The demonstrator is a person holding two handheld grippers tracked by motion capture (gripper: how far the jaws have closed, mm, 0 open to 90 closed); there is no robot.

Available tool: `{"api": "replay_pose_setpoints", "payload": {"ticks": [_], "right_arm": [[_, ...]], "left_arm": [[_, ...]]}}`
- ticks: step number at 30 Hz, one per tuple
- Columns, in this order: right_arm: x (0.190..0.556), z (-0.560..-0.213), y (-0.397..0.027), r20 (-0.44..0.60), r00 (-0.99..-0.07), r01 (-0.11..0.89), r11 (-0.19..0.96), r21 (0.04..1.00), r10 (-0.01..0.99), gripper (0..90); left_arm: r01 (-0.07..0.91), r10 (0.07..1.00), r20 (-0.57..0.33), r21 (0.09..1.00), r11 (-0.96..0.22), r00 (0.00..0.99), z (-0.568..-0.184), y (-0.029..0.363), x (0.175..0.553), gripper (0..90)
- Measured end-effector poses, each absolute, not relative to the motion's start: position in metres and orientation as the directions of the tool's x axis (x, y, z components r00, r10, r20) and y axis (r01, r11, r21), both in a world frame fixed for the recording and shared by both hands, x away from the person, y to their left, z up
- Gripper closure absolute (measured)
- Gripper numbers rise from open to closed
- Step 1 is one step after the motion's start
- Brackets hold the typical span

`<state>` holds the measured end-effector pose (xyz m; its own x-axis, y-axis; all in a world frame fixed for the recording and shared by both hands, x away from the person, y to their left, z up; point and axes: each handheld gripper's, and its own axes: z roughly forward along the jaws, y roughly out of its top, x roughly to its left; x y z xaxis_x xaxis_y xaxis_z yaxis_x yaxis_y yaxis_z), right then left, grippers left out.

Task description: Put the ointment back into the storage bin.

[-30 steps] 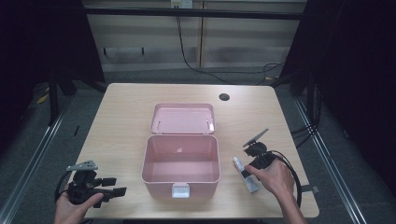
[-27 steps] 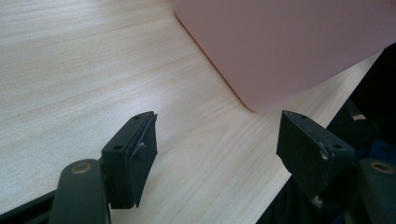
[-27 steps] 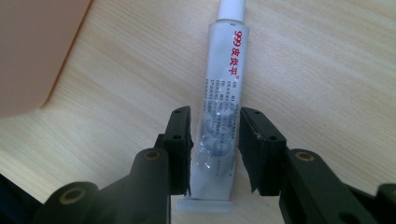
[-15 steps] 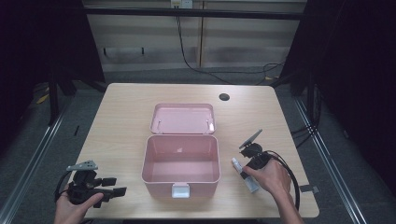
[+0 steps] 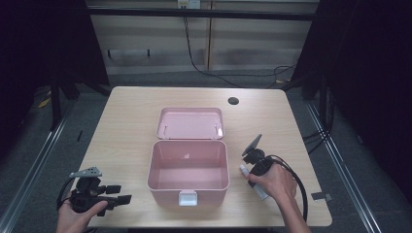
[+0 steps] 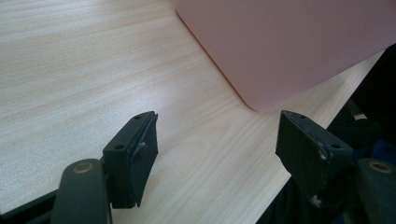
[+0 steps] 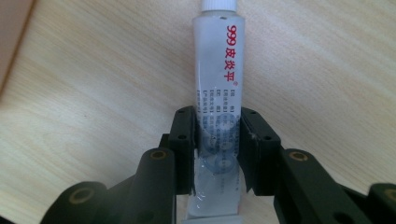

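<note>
Two grippers, one box and one tube on a pale wooden table [image 5: 126, 126]. At the near left corner, a hand holds the left gripper [image 5: 121, 194], its two jaws spread wide with nothing but bare tabletop between them; in the left gripper view [image 6: 217, 140] the rounded corner of the pink box [image 6: 289, 42] lies just ahead of the jaws and toward the right one, not touching either. The single box [image 5: 188, 165] stands open at the table's centre, its lid [image 5: 190, 123] tipped back behind it, its interior bare. To the right of the box, the right gripper [image 5: 248, 170] is clenched on one translucent tube [image 7: 218, 93]: the right gripper view shows both pads pressed against the tube's lower half, its white cap [image 7: 218, 4] pointing away ahead of the jaws, red characters printed along its body. The tube [image 5: 244, 169] sits low over the table just beside the box's right wall.
</note>
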<state>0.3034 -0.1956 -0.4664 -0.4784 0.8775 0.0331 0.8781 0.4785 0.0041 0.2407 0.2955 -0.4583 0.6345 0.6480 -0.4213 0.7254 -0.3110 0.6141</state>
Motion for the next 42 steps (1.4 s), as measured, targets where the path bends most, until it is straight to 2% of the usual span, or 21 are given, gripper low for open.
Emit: {"api": "replay_pose_setpoints", "payload": {"ticks": [3, 24, 36, 42], "right_arm": [[0.304, -0.467, -0.191, 0.009, -0.482, 0.876, 0.482, -0.012, 0.876, 68.7], [0.298, -0.458, -0.213, 0.083, -0.468, 0.883, 0.469, 0.007, 0.88, 71.6], [0.295, -0.442, -0.219, 0.13, -0.512, 0.858, 0.512, 0.037, 0.849, 71.5], [0.293, -0.43, -0.219, 0.117, -0.537, 0.843, 0.535, 0.048, 0.835, 71.6]], "left_arm": [[0.724, 0.644, -0.426, 0.619, -0.306, 0.636, -0.458, 0.295, 0.24, 29.0], [0.724, 0.643, -0.427, 0.619, -0.304, 0.636, -0.458, 0.295, 0.241, 28.6], [0.724, 0.643, -0.427, 0.618, -0.305, 0.636, -0.458, 0.295, 0.241, 28.6], [0.724, 0.643, -0.426, 0.617, -0.308, 0.636, -0.458, 0.296, 0.241, 28.6]]}}
